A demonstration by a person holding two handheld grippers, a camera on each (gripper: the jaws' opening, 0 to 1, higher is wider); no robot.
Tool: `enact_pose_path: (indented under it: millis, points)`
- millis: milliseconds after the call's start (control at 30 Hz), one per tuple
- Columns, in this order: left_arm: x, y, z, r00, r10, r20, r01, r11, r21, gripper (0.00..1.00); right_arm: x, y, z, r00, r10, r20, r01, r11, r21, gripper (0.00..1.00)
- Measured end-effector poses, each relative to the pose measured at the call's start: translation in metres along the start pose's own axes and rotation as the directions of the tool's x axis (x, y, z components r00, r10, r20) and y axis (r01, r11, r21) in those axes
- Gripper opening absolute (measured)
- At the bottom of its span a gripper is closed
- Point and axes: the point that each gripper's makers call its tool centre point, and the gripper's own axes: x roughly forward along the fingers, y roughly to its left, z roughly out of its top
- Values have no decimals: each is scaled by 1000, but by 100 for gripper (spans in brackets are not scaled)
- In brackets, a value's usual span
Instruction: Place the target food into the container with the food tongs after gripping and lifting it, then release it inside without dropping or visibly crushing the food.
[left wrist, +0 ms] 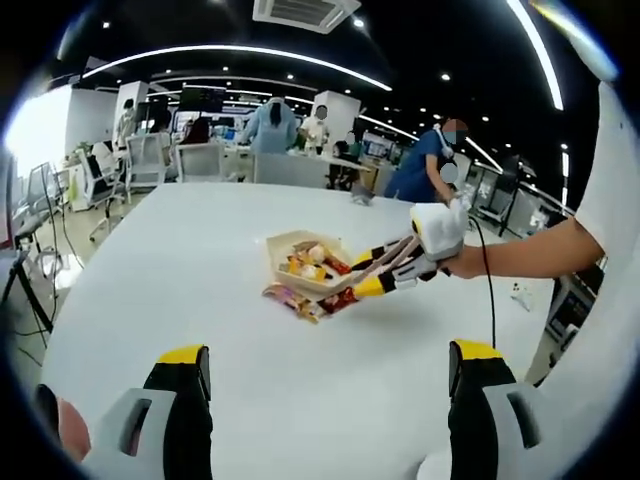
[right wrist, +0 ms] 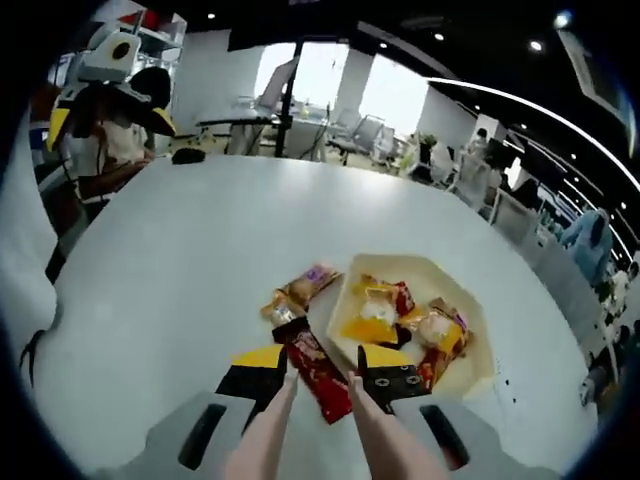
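The white table (left wrist: pixel 200 300) lies bare and open across its near and left stretches in the left gripper view, giving wide passage toward the middle. There the cream container (right wrist: pixel 455 290) sits, already crowded with wrapped snacks (right wrist: pixel 380 315), so little free space remains inside it. Just outside its rim, 2 loose packets block the near approach: a red packet (right wrist: pixel 318 375) and a purple-orange packet (right wrist: pixel 300 290). The right gripper (left wrist: pixel 372 272) with its tongs (right wrist: pixel 320 425) reaches in from the right side, occupying that lane. Chairs and desks (left wrist: pixel 150 160) stand beyond the far edge.
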Motion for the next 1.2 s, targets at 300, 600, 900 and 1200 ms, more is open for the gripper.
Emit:
enact_pose_path:
  millis: [300,600,900,1200]
  points:
    - [12,6,0,1000,8,-21,-8,1000,-15,100,8,5,-1,998,53,-13,-54,995,-85,26]
    - [18,10,-4,999,11,-43,-12,1000,-22,99,9,9,-13,996,81,-24,-83,985,-153,26]
    - [19,12,-3,999,10,-43,-11,1000,-23,99,11,13,-12,994,109,-4,-109,992,-61,27]
    - [18,12,0,999,9,-34,-10,1000,-20,99,6,12,-5,998,68,9,-68,991,114,27]
